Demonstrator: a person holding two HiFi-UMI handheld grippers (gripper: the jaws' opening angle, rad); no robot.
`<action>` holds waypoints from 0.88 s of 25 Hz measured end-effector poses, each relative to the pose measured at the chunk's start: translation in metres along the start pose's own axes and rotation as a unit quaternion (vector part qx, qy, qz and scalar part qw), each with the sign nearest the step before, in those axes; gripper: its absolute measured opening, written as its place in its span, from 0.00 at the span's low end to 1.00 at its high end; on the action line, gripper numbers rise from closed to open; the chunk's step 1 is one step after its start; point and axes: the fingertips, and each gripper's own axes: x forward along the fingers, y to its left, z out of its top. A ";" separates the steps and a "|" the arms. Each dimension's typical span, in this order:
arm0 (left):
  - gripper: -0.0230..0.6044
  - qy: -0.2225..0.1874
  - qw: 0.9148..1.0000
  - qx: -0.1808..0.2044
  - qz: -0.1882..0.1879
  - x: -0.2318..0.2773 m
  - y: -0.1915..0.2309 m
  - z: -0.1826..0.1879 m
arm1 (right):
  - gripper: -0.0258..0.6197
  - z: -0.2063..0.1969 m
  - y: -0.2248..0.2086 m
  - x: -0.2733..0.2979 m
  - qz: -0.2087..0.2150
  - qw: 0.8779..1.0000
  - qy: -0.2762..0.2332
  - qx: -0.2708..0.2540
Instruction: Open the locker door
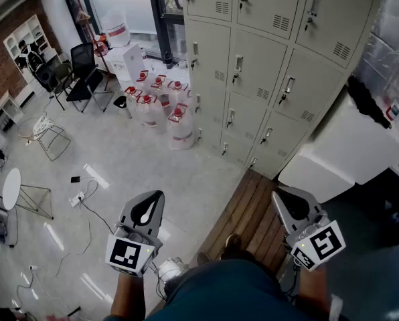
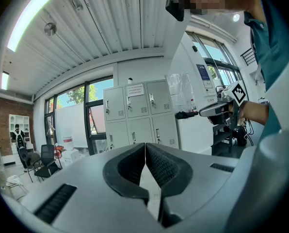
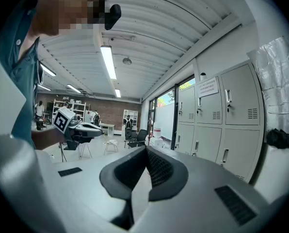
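**Fig.** Nearest the lens: the wearer's teal-clad torso, flanked by two grey plastic hand-held grippers w/ marker cubes. L gripper: we read its ribbed black pads pressed tip to tip, nothing between them. R gripper: likewise closed and empty. Both hang well apart from the task's thing, the pale grey-green sheet-steel locker bank, which stands ahead across the floor w/ every visible door closed. Which door is meant we can't tell.

**Handling (our judgement).** A thin steel door should be light and stiff, swinging on side hinges. The painted face looks smooth and slippery, so no purchase there. Take hold at the small bright metal pull handle near a door's edge, pinched betw. the pads; the jaws must part first. A latch may resist.

**Surroundings.** Brown slatted wooden platform underfoot, polished grey concrete floor beyond, w/ loose cables. Clear red-capped water jugs stand beside the lockers. Also black office chairs, and a white box-shaped cabinet at R. Overhead: corrugated white ceiling, strip lights.
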 end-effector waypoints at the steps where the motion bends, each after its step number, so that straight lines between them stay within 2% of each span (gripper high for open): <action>1: 0.07 0.000 1.000 0.000 0.000 -0.003 0.001 -0.001 | 0.10 0.000 0.003 0.000 0.000 1.000 0.001 0.000; 15: 0.07 0.005 1.000 -0.004 0.001 -0.007 0.012 -0.010 | 0.10 -0.001 0.008 0.013 0.000 1.000 0.002 0.005; 22: 0.07 0.015 1.000 -0.006 0.002 0.013 0.012 -0.015 | 0.10 -0.007 -0.012 0.021 0.010 0.998 -0.016 0.052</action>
